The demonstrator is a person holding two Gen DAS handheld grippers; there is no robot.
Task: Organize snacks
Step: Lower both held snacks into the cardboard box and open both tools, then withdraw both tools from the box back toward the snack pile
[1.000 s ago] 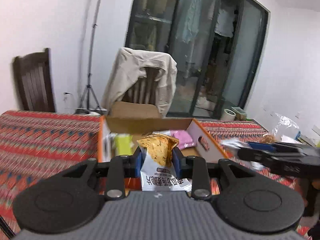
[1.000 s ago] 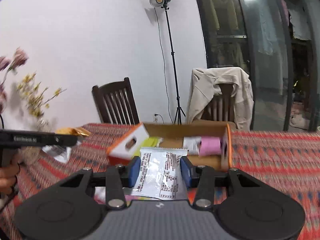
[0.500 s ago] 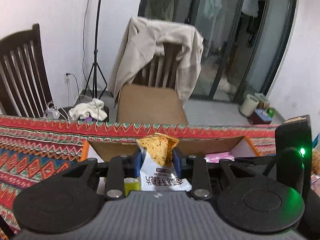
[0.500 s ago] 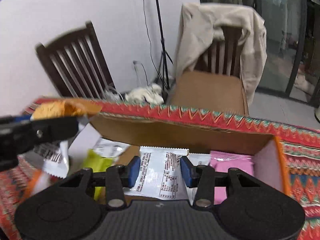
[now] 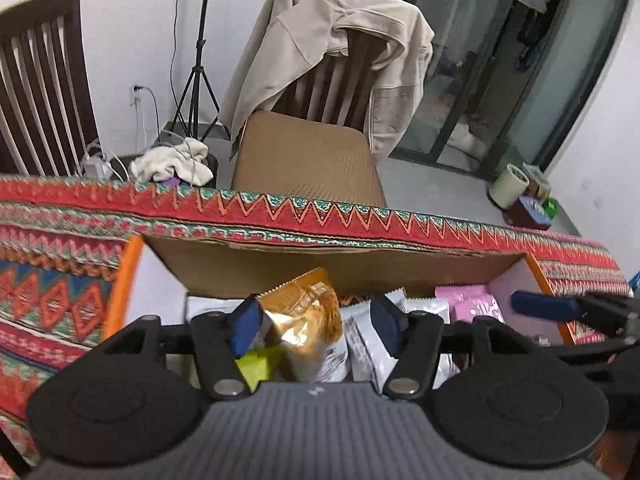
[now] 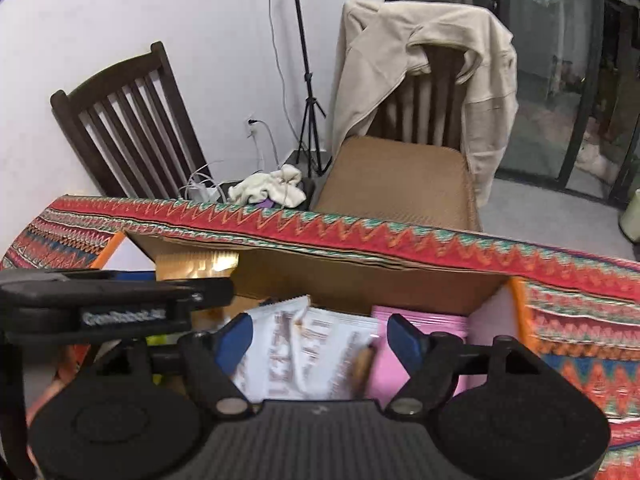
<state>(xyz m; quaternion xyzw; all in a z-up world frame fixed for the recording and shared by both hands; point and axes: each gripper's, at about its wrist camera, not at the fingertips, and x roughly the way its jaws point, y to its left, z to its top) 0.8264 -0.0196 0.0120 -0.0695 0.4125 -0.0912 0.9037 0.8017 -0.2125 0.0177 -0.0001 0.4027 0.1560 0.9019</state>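
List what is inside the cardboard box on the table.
Inside the cardboard box: an orange snack bag, white packets, pink packets and a yellow-green pack. The grippers and the upper packets cover the box floor and anything lying beneath.

Cardboard box (image 5: 336,258) on patterned tablecloth (image 5: 72,248)
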